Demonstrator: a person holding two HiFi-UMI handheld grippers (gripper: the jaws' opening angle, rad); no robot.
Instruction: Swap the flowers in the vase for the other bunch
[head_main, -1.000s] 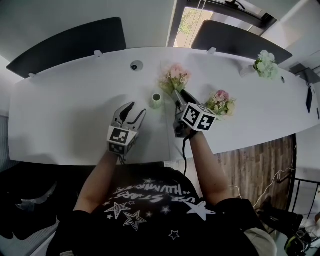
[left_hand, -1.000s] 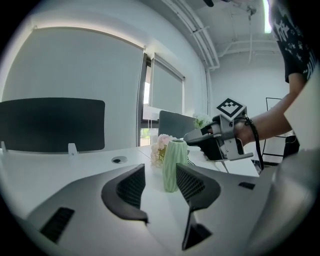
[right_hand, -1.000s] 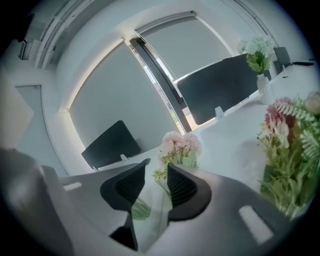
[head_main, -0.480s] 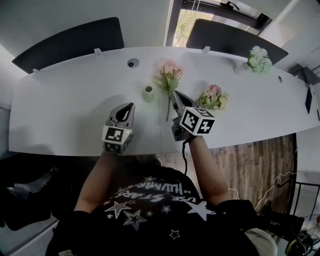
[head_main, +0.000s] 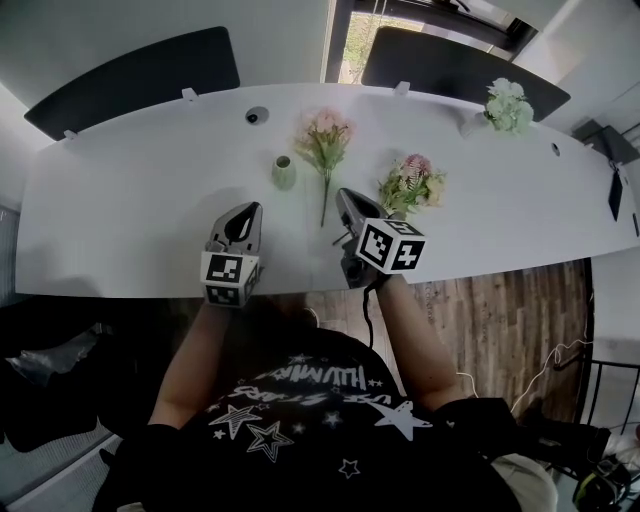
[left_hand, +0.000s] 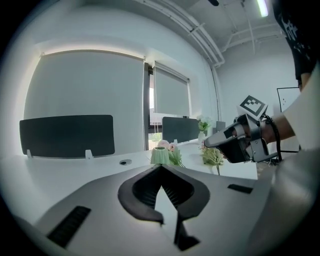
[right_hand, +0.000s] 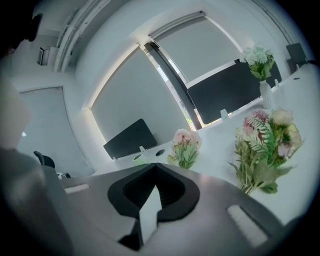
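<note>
Jaws on both tools were pinched all the way together, pads meeting on nothing. The left gripper (head_main: 246, 208) sat on the near side of the green vase (head_main: 284, 172), a bit to its left, and the right gripper (head_main: 343, 194) was near-right of the vase. Both hovered close to the near edge of the table (head_main: 120, 220) and touched none of the flowers. Pink bunch (head_main: 324, 134) lay flat just right of the vase, blooms toward the far side, stem running back toward the near edge and ending beside the right gripper's tip. Mixed bunch (head_main: 409, 184) lay further right of the vase, well apart from it. White bunch (head_main: 507, 103) stood way off to the vase's far right by the back edge. Left of the vase the tabletop was wide and bare, with a round grommet (head_main: 257, 115) behind it.
</note>
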